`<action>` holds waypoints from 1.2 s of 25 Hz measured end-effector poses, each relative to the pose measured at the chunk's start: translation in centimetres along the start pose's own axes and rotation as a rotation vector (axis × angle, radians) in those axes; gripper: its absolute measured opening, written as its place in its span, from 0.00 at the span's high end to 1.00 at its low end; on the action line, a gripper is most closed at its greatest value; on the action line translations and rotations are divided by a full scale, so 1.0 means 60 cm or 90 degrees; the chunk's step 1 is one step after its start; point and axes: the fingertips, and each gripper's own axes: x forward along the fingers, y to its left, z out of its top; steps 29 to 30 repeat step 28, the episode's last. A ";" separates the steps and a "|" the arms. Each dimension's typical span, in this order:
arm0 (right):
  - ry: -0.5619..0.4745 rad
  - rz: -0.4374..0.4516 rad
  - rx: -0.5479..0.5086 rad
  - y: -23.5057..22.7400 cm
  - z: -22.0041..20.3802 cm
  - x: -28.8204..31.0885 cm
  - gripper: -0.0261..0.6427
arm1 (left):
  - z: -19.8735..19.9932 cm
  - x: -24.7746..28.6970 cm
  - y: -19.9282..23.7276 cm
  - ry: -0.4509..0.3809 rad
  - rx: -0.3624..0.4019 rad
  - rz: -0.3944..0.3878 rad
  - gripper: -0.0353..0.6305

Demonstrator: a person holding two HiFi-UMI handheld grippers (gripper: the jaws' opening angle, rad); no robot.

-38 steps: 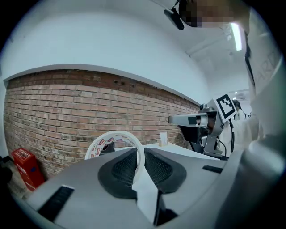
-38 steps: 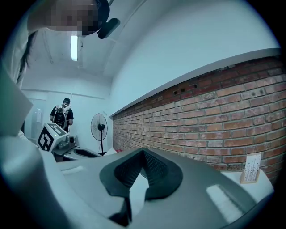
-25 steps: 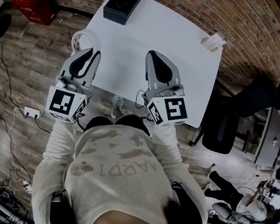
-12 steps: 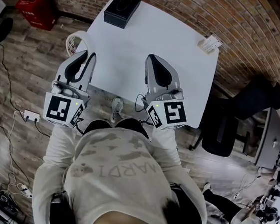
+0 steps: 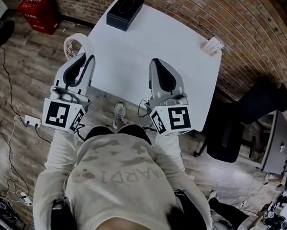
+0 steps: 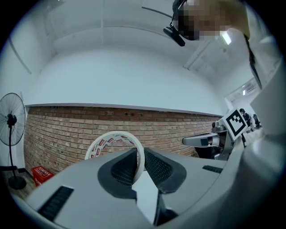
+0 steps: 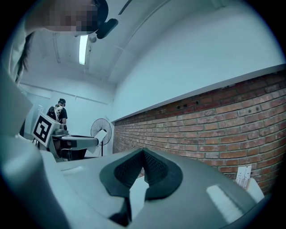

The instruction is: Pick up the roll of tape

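The roll of tape [image 5: 71, 45] is a white ring with red print inside. It stands upright in the air off the white table's [image 5: 157, 36] left edge, over the wooden floor. My left gripper [image 5: 83, 59] is shut on the ring's wall. In the left gripper view the tape [image 6: 117, 139] rises left of the jaws, its right side pinched between the pads of the left gripper [image 6: 139, 153]. My right gripper [image 5: 157, 63] hovers over the table's near edge, shut with nothing in it. The tips of the right gripper [image 7: 143, 152] meet.
A black box [image 5: 125, 4] lies at the table's far left corner and a small card [image 5: 212, 45] at its far right. A red crate [image 5: 39, 6] sits on the floor at left, a black chair [image 5: 247, 111] at right. Cables trail over the floor. A fan [image 6: 11, 129] stands left.
My left gripper has carried the tape leftward and up, away from the table's edge. The right gripper has shifted slightly and stays shut.
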 end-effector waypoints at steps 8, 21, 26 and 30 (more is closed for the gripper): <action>-0.013 -0.007 0.001 0.004 0.013 -0.018 0.94 | 0.010 -0.018 -0.004 -0.009 0.008 0.012 0.86; -0.020 -0.010 -0.005 0.019 0.022 -0.030 0.94 | 0.017 -0.031 -0.011 -0.019 0.017 0.011 0.86; -0.022 -0.013 -0.002 0.021 0.026 -0.036 0.94 | 0.021 -0.035 -0.013 -0.020 0.018 0.012 0.86; -0.023 -0.014 -0.001 0.022 0.028 -0.038 0.94 | 0.024 -0.036 -0.014 -0.021 0.018 0.013 0.86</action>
